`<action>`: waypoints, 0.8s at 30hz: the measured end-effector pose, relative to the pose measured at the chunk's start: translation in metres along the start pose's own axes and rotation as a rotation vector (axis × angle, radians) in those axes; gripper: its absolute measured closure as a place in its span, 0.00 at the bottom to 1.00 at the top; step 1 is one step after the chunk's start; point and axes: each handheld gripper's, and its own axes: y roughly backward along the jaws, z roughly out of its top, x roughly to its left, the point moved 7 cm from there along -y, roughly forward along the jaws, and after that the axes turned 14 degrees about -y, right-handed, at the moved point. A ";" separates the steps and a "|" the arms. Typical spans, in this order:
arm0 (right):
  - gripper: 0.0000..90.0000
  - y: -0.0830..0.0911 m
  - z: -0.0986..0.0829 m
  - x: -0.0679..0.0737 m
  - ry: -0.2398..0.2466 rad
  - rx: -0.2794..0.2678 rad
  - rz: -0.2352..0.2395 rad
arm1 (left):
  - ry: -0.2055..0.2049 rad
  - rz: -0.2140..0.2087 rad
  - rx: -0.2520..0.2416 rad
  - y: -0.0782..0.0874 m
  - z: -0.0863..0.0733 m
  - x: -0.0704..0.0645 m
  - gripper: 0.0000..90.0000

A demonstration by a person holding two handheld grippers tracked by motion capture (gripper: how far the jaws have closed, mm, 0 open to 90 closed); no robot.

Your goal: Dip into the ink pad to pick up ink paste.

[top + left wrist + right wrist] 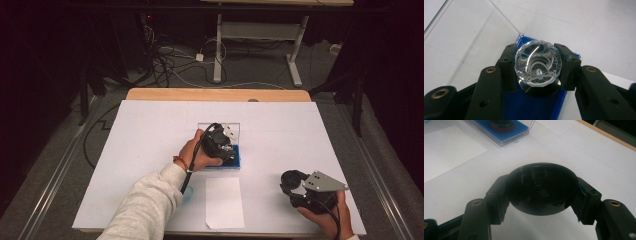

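- Left gripper (538,67) clamped on crystal knob (538,63), directly above blue tray (524,105).
- Right gripper (541,192) clamped on black cap (541,192), well right of tray, nearer the person.

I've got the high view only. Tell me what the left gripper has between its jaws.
Observer: A faceted clear crystal knob, clamped between the left gripper jaws above the blue base.
Operator: Now report what the right gripper carries.
Observer: The right gripper is shut on a round black lid, its hollow side toward the camera.
Operator: Say what lies beyond that lid.
Observer: A white paper sheet flat on the table, and past it the blue base in its clear case.
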 end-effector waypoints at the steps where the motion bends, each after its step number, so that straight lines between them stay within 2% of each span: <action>1: 0.43 0.000 0.000 0.000 0.002 -0.001 0.000 | -0.003 0.001 0.004 0.000 0.000 0.000 0.61; 6: 0.43 0.001 0.000 0.000 0.001 -0.002 0.000 | -0.003 0.001 0.003 0.000 -0.001 0.001 0.61; 11: 0.43 0.001 0.000 0.000 0.000 -0.002 -0.001 | -0.034 0.023 0.039 0.002 -0.001 -0.003 0.61; 24: 0.43 0.002 0.000 -0.001 -0.002 -0.005 0.001 | -0.015 0.017 0.025 0.002 -0.003 -0.001 0.61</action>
